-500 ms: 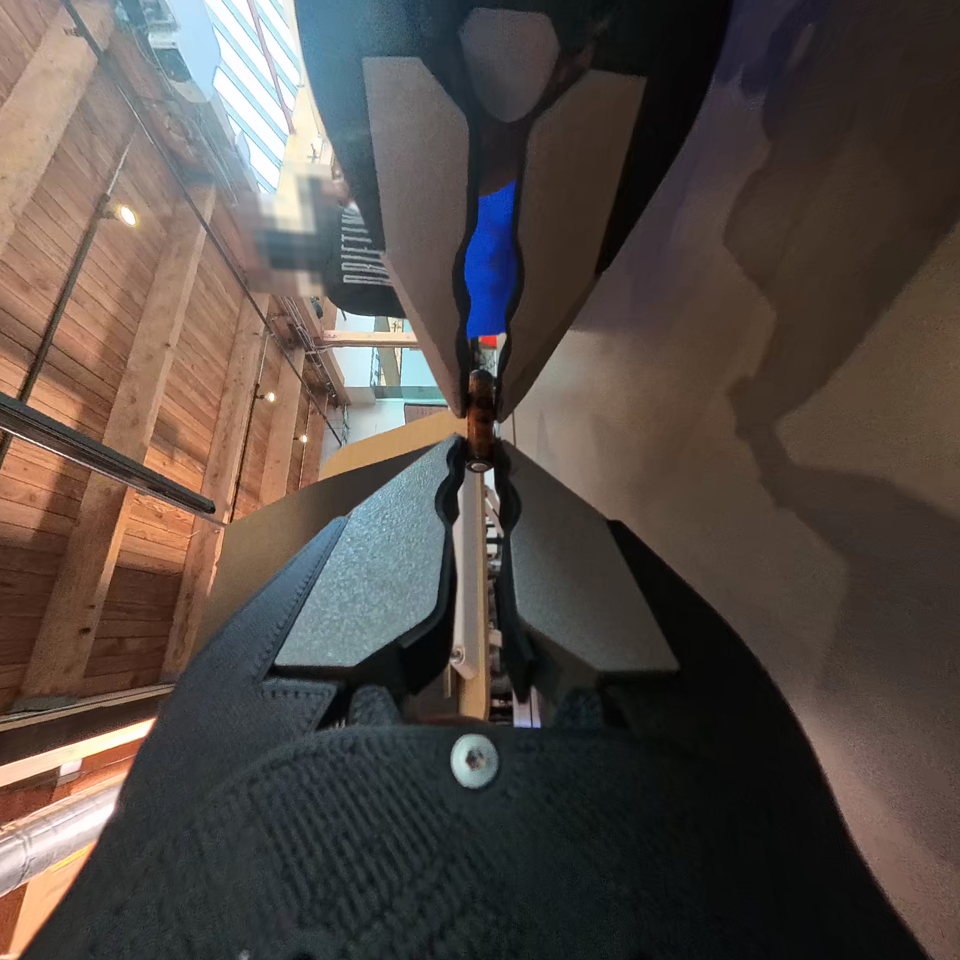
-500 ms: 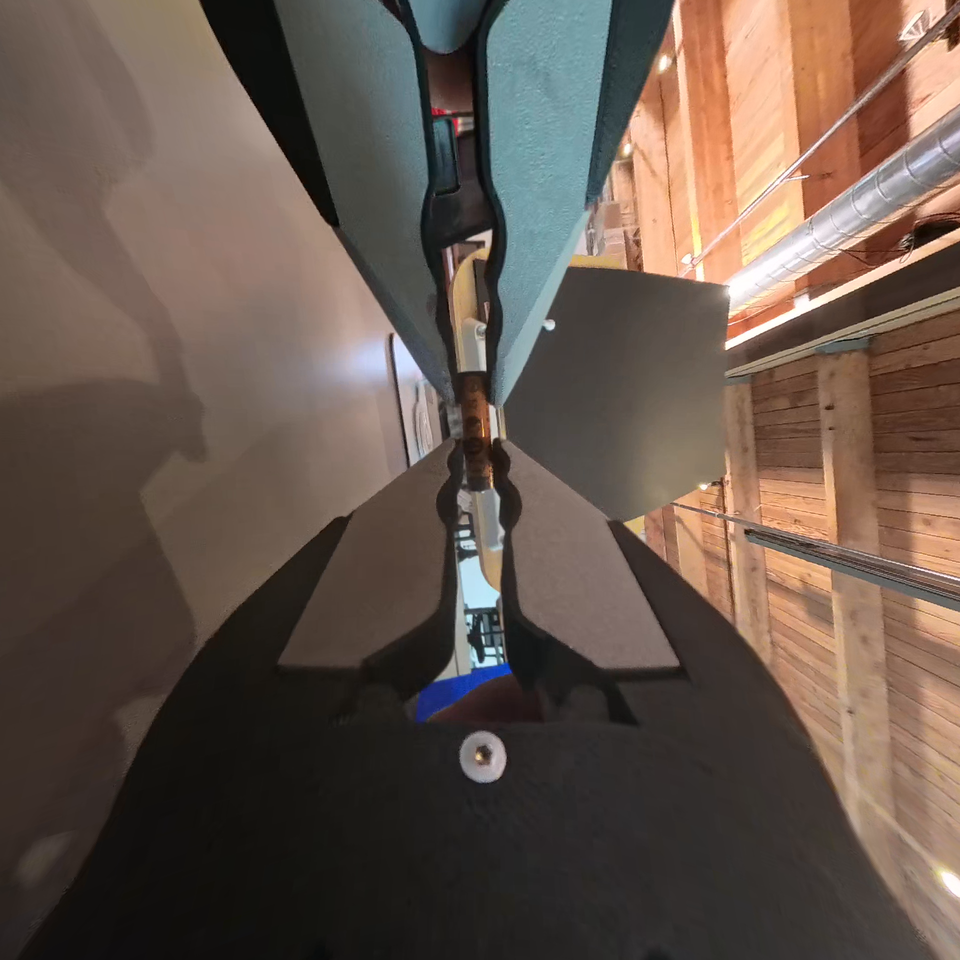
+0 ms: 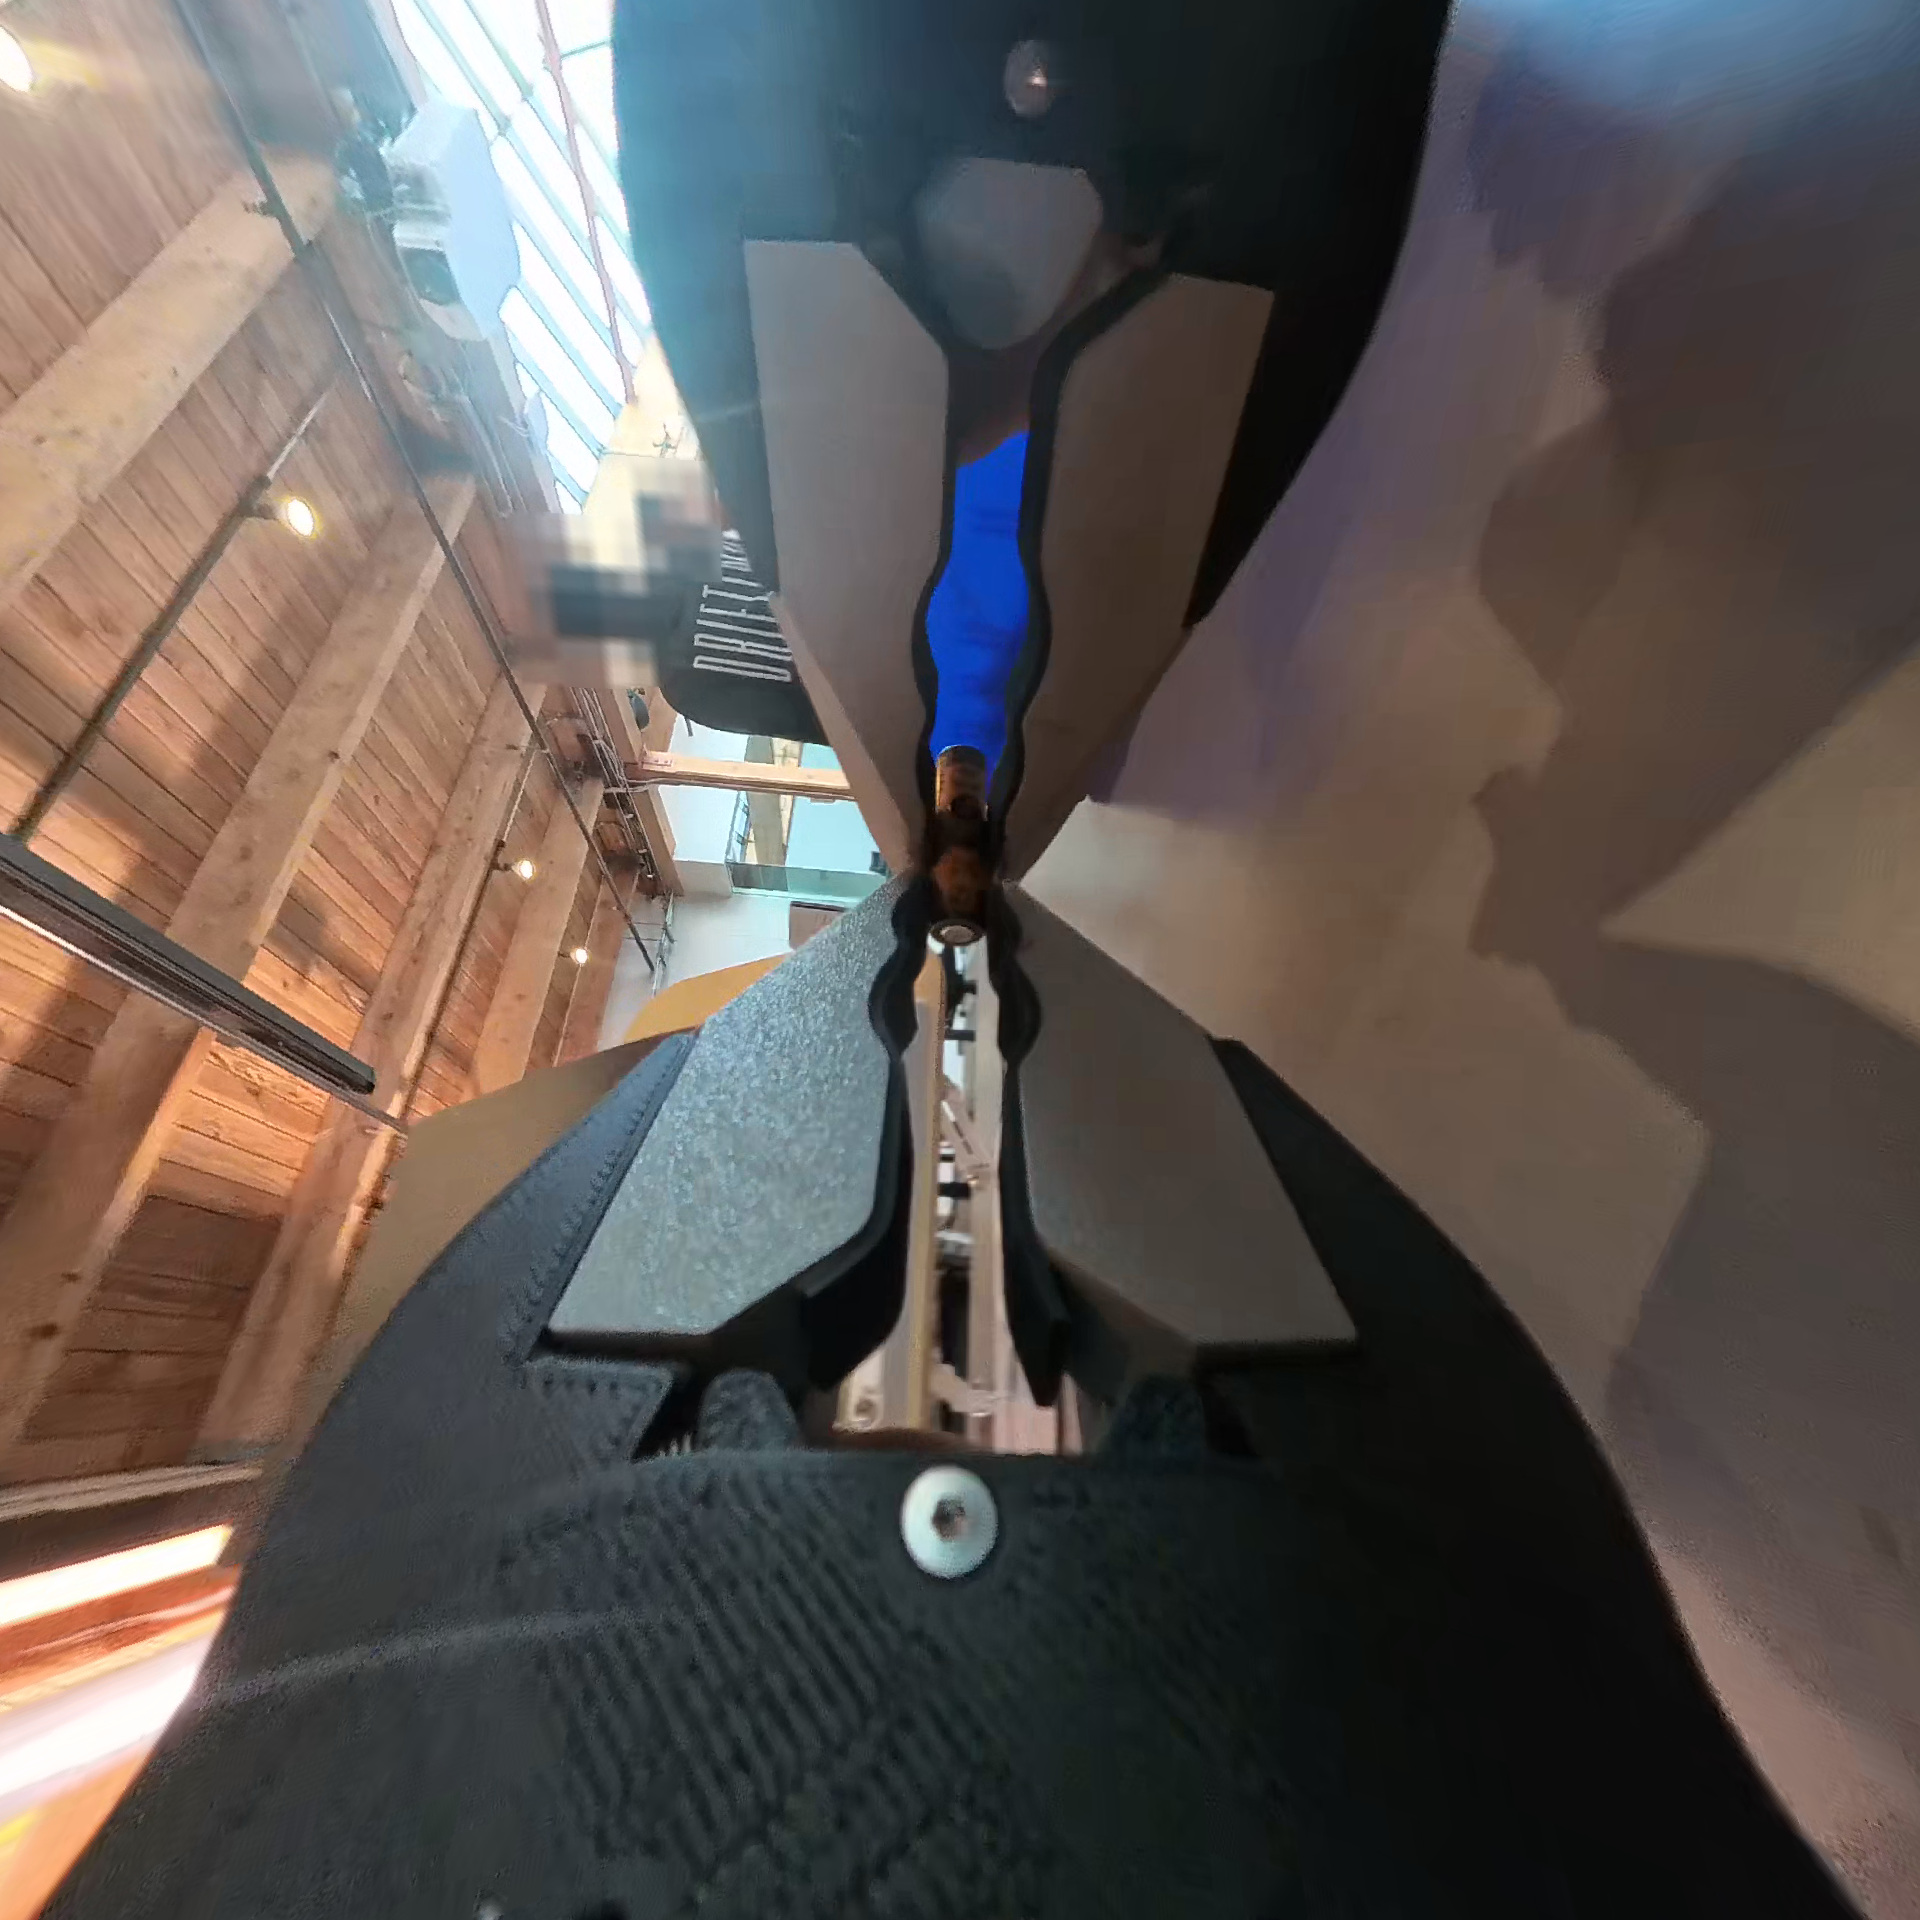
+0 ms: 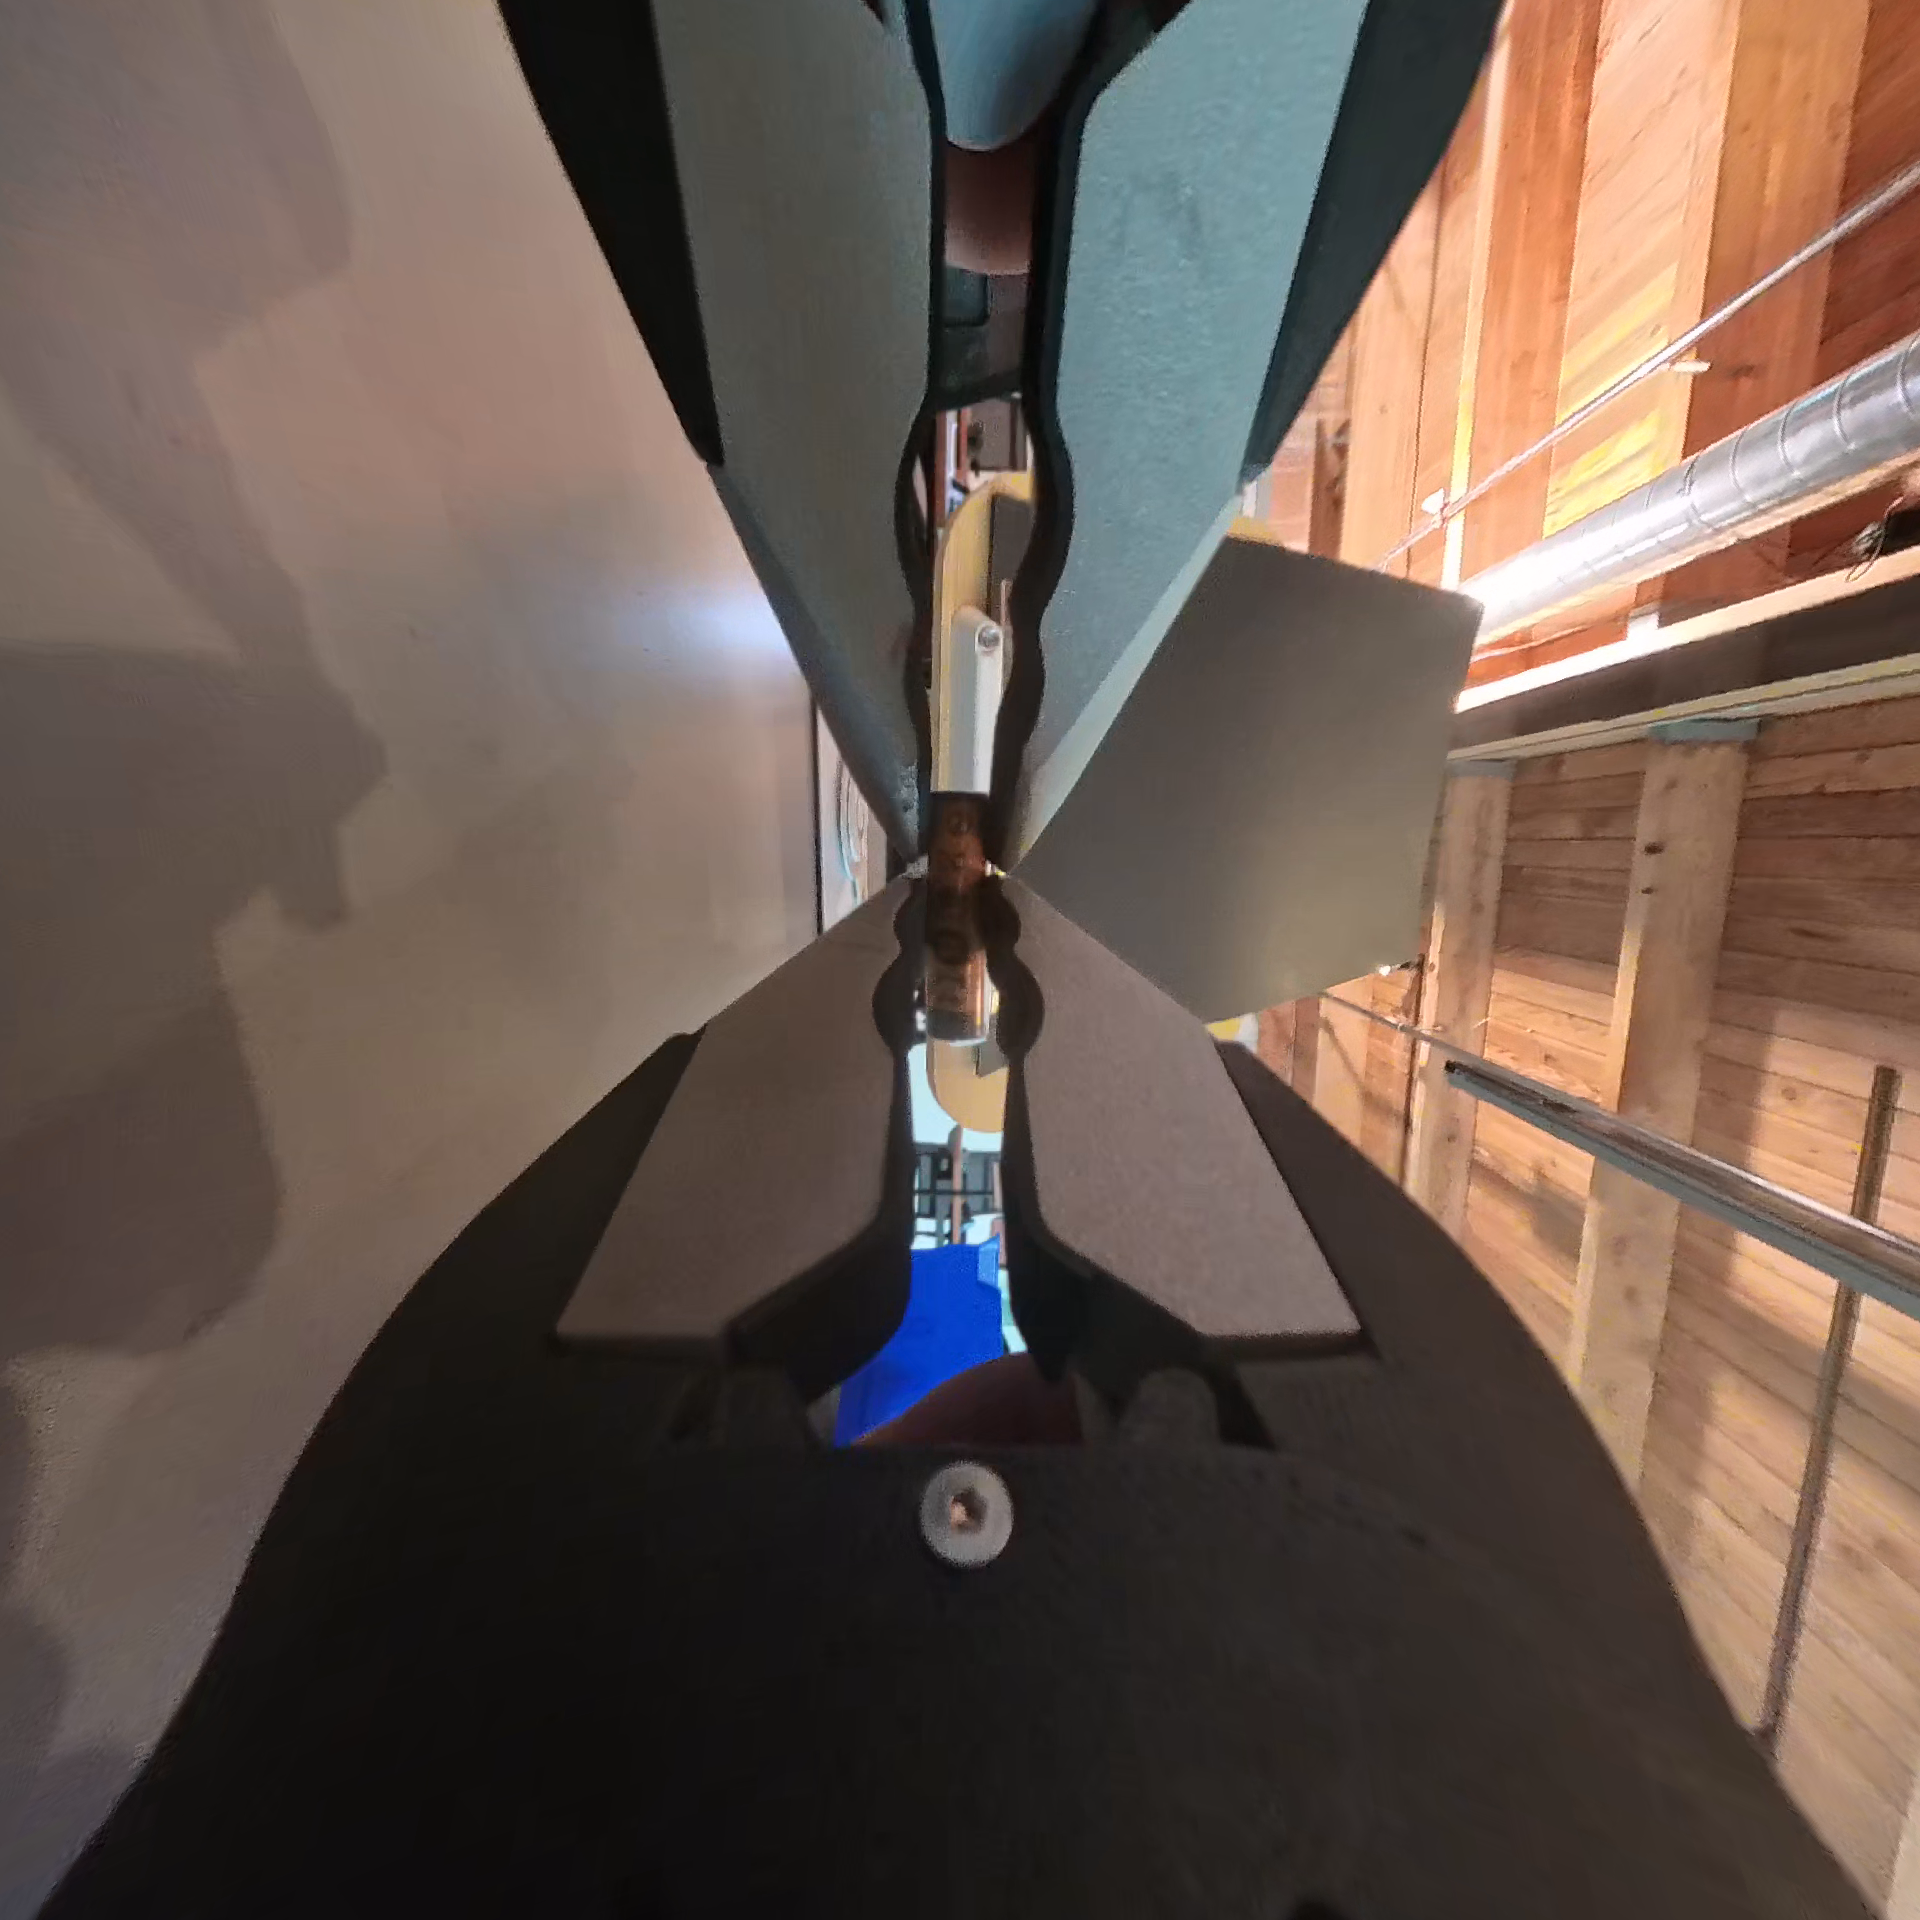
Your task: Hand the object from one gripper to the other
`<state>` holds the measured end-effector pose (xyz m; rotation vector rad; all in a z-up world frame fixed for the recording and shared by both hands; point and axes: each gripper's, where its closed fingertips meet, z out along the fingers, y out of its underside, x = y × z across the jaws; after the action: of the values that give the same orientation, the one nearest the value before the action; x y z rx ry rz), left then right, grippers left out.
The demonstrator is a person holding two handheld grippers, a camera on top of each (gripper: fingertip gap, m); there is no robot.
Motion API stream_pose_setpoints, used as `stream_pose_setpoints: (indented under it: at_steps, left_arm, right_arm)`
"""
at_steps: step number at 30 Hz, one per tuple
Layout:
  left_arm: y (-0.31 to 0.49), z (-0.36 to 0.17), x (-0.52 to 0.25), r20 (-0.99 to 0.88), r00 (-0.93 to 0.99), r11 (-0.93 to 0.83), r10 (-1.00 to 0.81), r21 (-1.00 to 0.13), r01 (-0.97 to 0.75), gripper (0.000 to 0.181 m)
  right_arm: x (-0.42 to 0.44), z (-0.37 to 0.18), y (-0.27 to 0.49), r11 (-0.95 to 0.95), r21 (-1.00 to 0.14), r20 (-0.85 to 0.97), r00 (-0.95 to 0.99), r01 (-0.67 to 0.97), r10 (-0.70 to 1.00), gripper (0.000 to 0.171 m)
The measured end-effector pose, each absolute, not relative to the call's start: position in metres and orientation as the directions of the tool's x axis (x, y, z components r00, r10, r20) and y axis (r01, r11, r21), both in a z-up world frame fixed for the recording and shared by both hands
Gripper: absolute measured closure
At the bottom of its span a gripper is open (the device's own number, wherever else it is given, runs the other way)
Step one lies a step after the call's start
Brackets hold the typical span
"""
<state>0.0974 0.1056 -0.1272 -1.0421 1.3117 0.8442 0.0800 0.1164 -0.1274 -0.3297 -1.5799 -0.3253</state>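
A small brown cylinder (image 3: 956, 831) is held in the air between my two grippers, which meet tip to tip. In the left wrist view my left gripper (image 3: 956, 902) is shut on its near end, and the right gripper (image 3: 956, 864) comes down from the top and pinches its far part. In the right wrist view the cylinder (image 4: 951, 956) lies between the fingertips of my right gripper (image 4: 956, 885), which is shut on it. The left gripper (image 4: 956, 858), teal-grey, grips its far end from above.
A pale wall (image 4: 416, 623) stands on one side and a wooden plank wall (image 3: 260, 831) with metal rails on the other. A silver duct (image 4: 1714, 488) and a grey panel (image 4: 1247, 810) are nearby. A person's blue sleeve (image 3: 982, 582) shows behind the right gripper. The grippers are tip to tip, or close to it.
The two grippers have drawn closer together. The cylinder now sits deeper between the right gripper's fingers. Both stay closed on it.
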Motion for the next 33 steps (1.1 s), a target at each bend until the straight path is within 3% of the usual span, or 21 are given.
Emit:
stream_pose_setpoints:
  at_steps: [3, 5, 7, 10, 13, 17, 19, 22, 26, 30, 33]
  left_arm:
    - [0.104, -0.115, 0.097, -0.957, 0.271, 0.357, -0.108, -0.292, -0.888, 0.172]
    - [0.105, -0.104, 0.088, -0.910, 0.395, 0.339, -0.127, -0.414, -0.845, 0.162]
    - [0.109, -0.097, 0.073, -0.864, 0.485, 0.305, -0.136, -0.503, -0.809, 0.160]
    - [0.120, -0.107, 0.051, -0.826, 0.540, 0.207, -0.159, -0.563, -0.800, 0.168]
    - [0.132, -0.118, 0.038, -0.823, 0.547, 0.128, -0.154, -0.565, -0.815, 0.172]
    - [0.143, -0.128, 0.031, -0.790, 0.590, 0.053, -0.168, -0.605, -0.794, 0.173]
    - [0.146, -0.136, 0.024, -0.757, 0.627, 0.005, -0.183, -0.638, -0.770, 0.172]
    - [0.150, -0.147, 0.009, -0.735, 0.652, -0.068, -0.185, -0.652, -0.755, 0.171]
    - [0.155, -0.156, 0.000, -0.711, 0.678, -0.132, -0.186, -0.666, -0.734, 0.170]
    - [0.158, -0.170, 0.002, -0.701, 0.682, -0.190, -0.209, -0.655, -0.732, 0.169]
    - [0.153, -0.182, 0.001, -0.679, 0.698, -0.284, -0.230, -0.639, -0.715, 0.163]
  right_arm:
    - [0.082, -0.118, 0.117, 0.901, -0.074, 0.996, -0.017, 0.427, 0.089, 0.165]
    - [0.091, -0.100, 0.127, 0.878, -0.134, 0.991, 0.034, 0.460, 0.133, 0.165]
    - [0.107, -0.066, 0.149, 0.830, -0.248, 0.969, 0.118, 0.500, 0.218, 0.165]
    - [0.152, -0.020, 0.226, 0.614, -0.455, 0.884, 0.244, 0.645, 0.398, 0.164]
    - [0.203, -0.007, 0.314, 0.322, -0.583, 0.757, 0.356, 0.745, 0.548, 0.164]
    - [0.241, -0.041, 0.393, 0.021, -0.571, 0.629, 0.421, 0.821, 0.653, 0.164]
    - [0.246, -0.067, 0.409, -0.109, -0.562, 0.525, 0.455, 0.820, 0.719, 0.140]
    - [0.243, -0.073, 0.424, -0.177, -0.608, 0.456, 0.523, 0.774, 0.720, 0.138]
    - [0.200, -0.045, 0.390, -0.148, -0.760, 0.321, 0.564, 0.632, 0.761, 0.127]
    - [0.114, -0.041, 0.270, -0.005, -0.851, 0.149, 0.251, 0.525, 0.956, 0.127]
    - [0.062, -0.081, 0.190, 0.054, -0.840, 0.053, -0.017, 0.540, 0.998, 0.115]
